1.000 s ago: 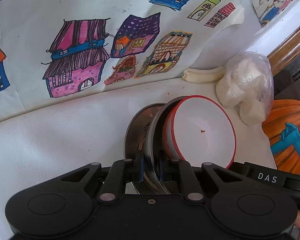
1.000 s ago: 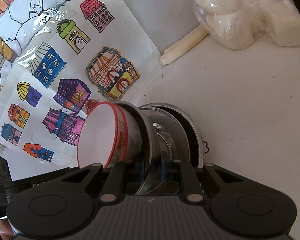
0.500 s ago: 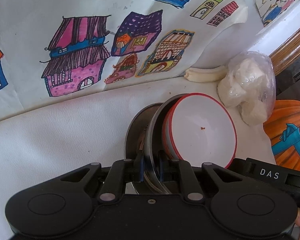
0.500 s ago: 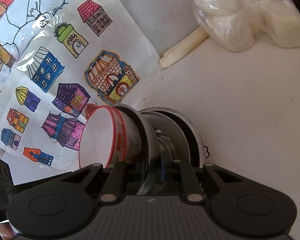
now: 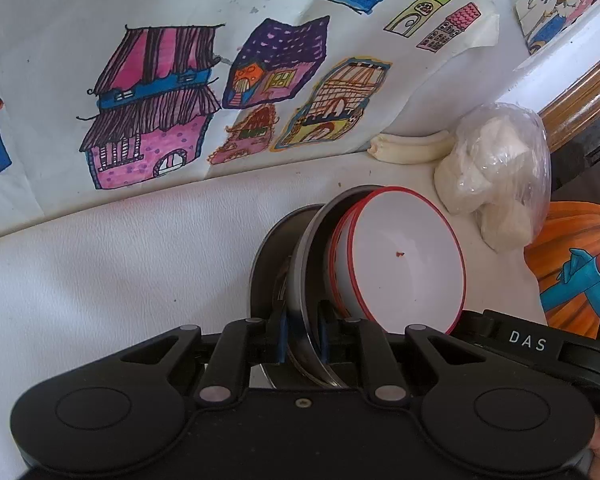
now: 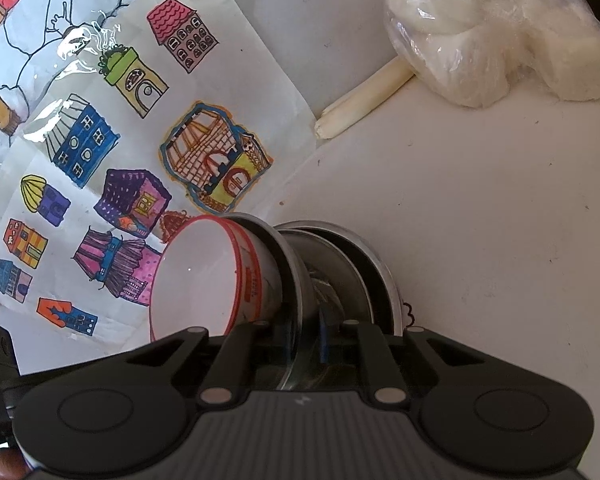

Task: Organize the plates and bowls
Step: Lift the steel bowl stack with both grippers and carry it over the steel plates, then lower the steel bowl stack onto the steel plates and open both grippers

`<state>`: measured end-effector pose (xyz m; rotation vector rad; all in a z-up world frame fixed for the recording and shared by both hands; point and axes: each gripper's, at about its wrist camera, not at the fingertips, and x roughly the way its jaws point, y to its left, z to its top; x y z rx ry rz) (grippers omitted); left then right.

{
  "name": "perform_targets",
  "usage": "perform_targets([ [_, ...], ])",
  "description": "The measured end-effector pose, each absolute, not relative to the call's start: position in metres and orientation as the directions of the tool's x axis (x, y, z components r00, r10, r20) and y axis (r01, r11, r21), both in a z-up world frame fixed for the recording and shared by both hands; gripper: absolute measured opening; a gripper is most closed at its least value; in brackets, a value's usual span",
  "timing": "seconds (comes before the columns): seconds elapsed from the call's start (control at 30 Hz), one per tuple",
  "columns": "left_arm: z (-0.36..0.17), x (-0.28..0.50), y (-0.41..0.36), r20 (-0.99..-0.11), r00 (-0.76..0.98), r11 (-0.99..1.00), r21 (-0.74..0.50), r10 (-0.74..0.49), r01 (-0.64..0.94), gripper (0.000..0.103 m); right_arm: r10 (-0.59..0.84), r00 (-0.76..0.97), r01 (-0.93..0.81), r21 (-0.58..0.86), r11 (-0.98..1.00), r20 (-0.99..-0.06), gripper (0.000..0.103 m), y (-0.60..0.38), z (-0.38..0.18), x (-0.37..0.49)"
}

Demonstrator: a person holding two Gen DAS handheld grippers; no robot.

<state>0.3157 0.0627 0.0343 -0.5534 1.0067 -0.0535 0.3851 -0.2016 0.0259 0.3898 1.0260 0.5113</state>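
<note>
white table [image 6: 480, 220], pumpkin drawing [image 5: 572, 268] (left view only)

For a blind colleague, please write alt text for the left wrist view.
The left gripper clamps the rim of a steel plate carrying white red-rimmed bowls, tilted above a white table, with children's house drawings behind.

We see a white bowl [image 5: 404, 268] with a red rim tipped on its side, nested in a steel plate [image 5: 312, 276] standing on edge; a second steel plate [image 5: 266, 268] sits at its nine o'clock, all low and centre.
</note>
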Motion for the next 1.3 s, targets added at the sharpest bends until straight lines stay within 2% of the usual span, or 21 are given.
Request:
perform_targets([
  [0.93, 0.036, 0.319, 0.057, -0.796, 0.537, 0.881, -0.435, -0.28, -0.185, 0.016, 0.57, 0.412, -0.212, 0.533, 0.819, -0.711, 0.013, -0.203, 0.023, 0.384],
  [1.03, 0.043, 0.316, 0.059, -0.787, 0.57, 0.894, -0.405, -0.234, -0.192, 0.016, 0.55, 0.435, -0.209, 0.515, 0.832, -0.713, 0.013, -0.205, 0.025, 0.383],
  [1.13, 0.048, 0.319, 0.065, -0.778, 0.57, 0.882, -0.434, -0.262, -0.187, 0.013, 0.548, 0.425, -0.194, 0.519, 0.832, -0.72, 0.013, -0.209, 0.023, 0.385],
  [1.3, 0.053, 0.316, 0.066, -0.768, 0.596, 0.889, -0.417, -0.234, -0.189, 0.017, 0.551, 0.432, -0.19, 0.525, 0.829, -0.714, 0.013, -0.212, 0.024, 0.384],
])
